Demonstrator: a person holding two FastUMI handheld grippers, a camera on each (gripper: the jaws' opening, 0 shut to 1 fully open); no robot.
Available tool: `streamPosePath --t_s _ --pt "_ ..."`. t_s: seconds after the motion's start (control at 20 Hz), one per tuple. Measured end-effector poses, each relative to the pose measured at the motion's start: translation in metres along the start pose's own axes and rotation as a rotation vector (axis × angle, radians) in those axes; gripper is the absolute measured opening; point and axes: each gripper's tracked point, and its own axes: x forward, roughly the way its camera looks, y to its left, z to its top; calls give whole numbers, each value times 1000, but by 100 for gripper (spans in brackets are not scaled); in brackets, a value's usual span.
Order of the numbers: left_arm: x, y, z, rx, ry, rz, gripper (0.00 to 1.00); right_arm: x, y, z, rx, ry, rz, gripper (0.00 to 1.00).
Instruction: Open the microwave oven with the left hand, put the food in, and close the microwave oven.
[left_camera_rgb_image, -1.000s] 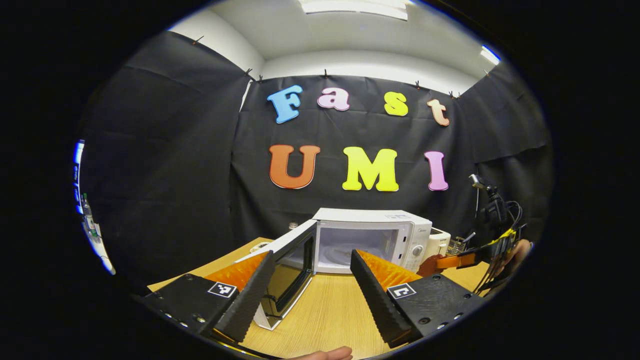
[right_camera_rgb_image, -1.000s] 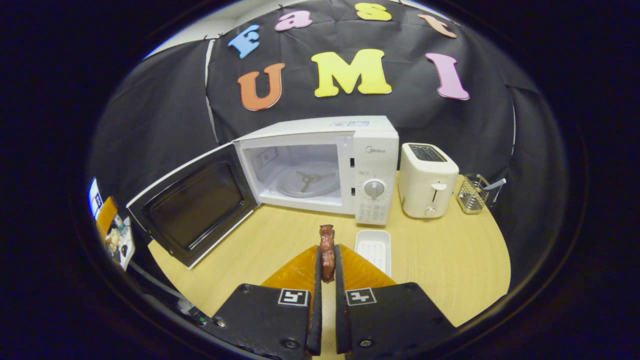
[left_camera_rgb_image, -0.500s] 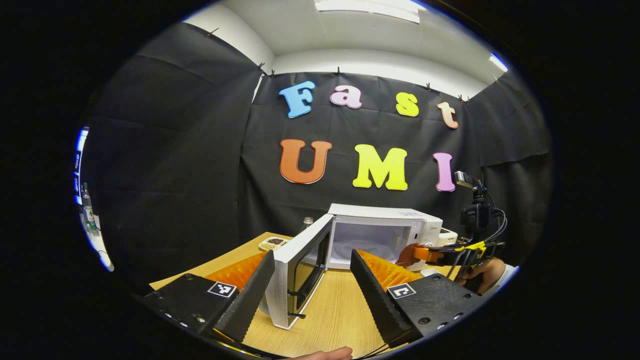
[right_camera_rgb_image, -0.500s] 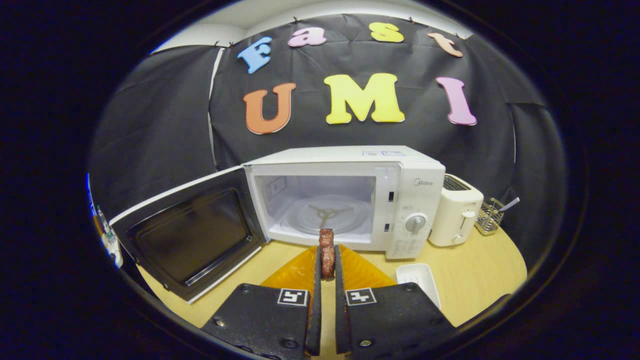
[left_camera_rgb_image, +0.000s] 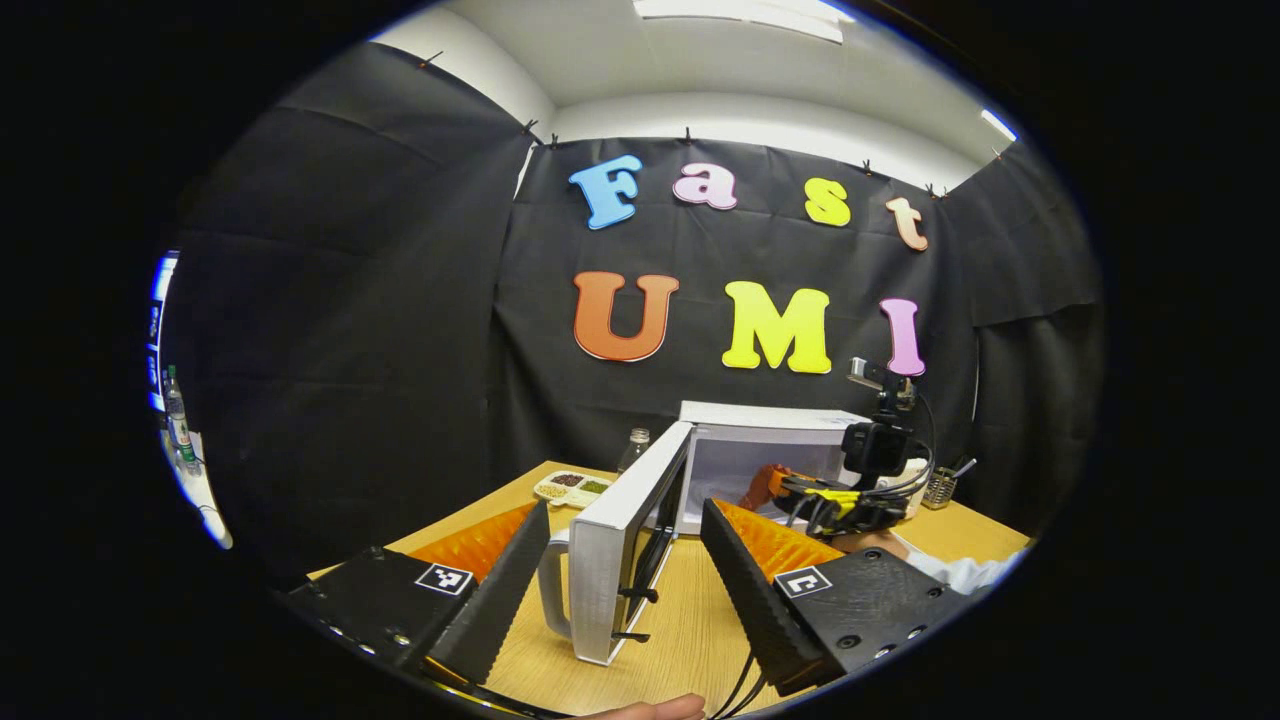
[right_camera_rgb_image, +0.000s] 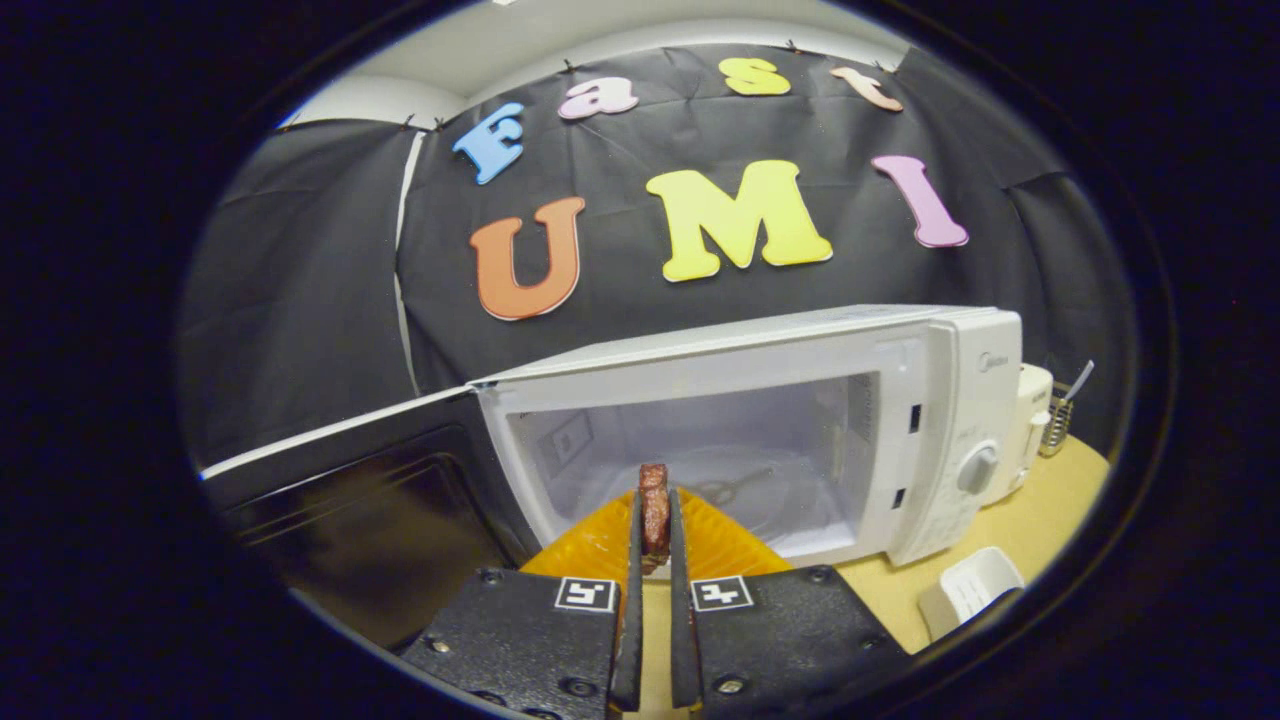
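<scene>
While the food (right_camera_rgb_image: 654, 505) sits clamped between the right gripper (right_camera_rgb_image: 652, 540) jaws at the mouth of the microwave oven (right_camera_rgb_image: 760, 430), its door (left_camera_rgb_image: 625, 530) stands swung open, and the left gripper (left_camera_rgb_image: 625, 560) jaws spread wide, holding nothing.

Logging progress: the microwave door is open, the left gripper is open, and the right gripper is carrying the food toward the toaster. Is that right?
One thing is wrong: the right gripper carries the food toward the microwave, not the toaster. The right gripper view shows it at the cavity mouth. The door is open, and the left gripper is open.
</scene>
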Motion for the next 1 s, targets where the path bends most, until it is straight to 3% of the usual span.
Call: streamPosePath --t_s 0.3,0.5,0.9,0.95,1.0 --pt "6 22 -5 -2 4 42 94 70 -28 14 363 -108 -94 14" --pt "8 28 -9 -18 11 55 94 98 -56 -10 542 -105 -206 14" --pt "3 23 -11 -9 25 44 94 102 -61 -21 561 -66 -228 17" --pt "3 23 -12 -10 30 41 94 104 -66 -30 517 -34 -284 7" --pt "3 23 -13 -8 33 39 94 95 -75 -29 478 -30 -328 12"
